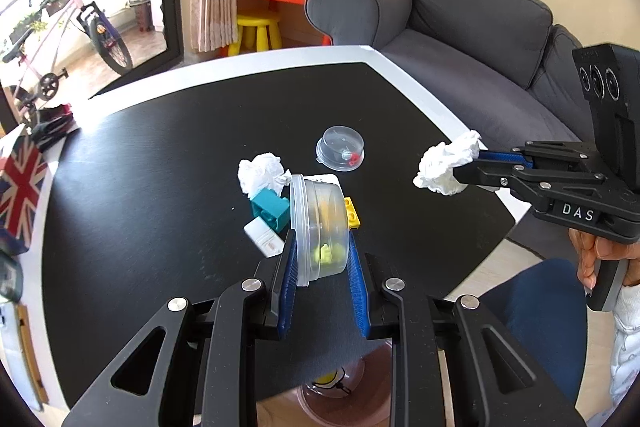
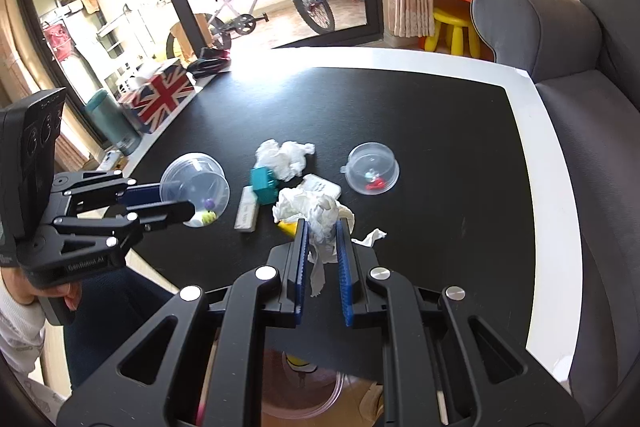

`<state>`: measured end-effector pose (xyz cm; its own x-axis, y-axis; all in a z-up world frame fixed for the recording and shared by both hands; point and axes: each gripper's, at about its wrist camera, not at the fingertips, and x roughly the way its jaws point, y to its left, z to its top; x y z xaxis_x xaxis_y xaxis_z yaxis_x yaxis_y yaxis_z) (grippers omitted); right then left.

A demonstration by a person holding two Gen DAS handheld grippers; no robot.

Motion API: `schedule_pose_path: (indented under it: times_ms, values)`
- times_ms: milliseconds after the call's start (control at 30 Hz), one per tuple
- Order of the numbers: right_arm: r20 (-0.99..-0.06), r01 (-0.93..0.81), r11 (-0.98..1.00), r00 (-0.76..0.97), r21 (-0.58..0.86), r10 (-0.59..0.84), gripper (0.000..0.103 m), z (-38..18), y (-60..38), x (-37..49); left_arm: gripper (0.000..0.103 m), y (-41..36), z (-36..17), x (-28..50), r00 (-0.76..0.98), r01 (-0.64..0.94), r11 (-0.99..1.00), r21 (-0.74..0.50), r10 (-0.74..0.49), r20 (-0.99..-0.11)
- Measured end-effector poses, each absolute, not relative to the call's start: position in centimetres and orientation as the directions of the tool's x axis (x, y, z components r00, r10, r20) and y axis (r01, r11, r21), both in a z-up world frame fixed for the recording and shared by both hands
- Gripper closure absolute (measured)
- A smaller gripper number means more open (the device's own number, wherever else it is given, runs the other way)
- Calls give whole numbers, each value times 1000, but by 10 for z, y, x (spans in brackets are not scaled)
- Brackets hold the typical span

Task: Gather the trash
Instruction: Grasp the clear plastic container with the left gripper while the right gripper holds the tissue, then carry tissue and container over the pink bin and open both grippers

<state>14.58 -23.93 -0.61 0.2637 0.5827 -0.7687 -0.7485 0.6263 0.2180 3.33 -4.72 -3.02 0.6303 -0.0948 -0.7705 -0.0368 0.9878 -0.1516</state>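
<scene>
The crumpled tissue (image 2: 320,217) sits pinched between the blue pads of the right gripper (image 2: 321,239), lifted above the black table (image 2: 440,147), with a loose strip hanging down between the fingers (image 2: 345,259). In the left wrist view the same tissue (image 1: 448,163) shows as a white wad at the tip of the right gripper (image 1: 466,167), out over the table's white edge, near the grey sofa (image 1: 472,27).

The left gripper (image 1: 322,255) is closed on a clear plastic tub (image 1: 318,227), held on its side, with small yellow bits inside. From the right wrist view that tub (image 2: 196,183) hangs beyond the left gripper (image 2: 188,205), above the table's near left part.

Taking the teal block (image 2: 264,185) as the landmark: a second crumpled tissue (image 2: 284,157) lies just behind it, touching it; a flat white piece (image 2: 246,211) lies just to its left; a white packet (image 2: 322,187) lies to its right, partly hidden by the held tissue. A yellow block (image 1: 352,213) peeks out beside the held tub. Well to the right of the teal block stands a small clear cup (image 2: 372,169) upside down over something red.

Far left of the teal block, at the table's edge, stands a Union Jack box (image 2: 160,95). Below the near table edge a pinkish bin (image 2: 304,395) shows.
</scene>
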Motion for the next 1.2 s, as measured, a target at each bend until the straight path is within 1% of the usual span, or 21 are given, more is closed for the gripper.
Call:
schedule_pose_path:
  times_ms: [200, 467, 833, 1200]
  values:
    - [-750, -764, 607, 267, 218, 605, 90, 6, -254, 109, 79, -56, -18, 0, 650, -27, 987, -155, -101, -753]
    - [-747, -770, 595, 252, 230, 615, 90, -1, -273, 61, 79, -67, -30, -45, 645, -18, 986, -165, -115, -756]
    - [-767, -778, 575, 202, 252, 609, 89, -32, -287, 7, 79, -86, -60, -88, 631, -20, 981, -192, -136, -763]
    - [-793, -775, 565, 142, 283, 592, 90, -70, -289, -17, 79, -99, -88, -114, 609, -19, 975, -222, -164, -776]
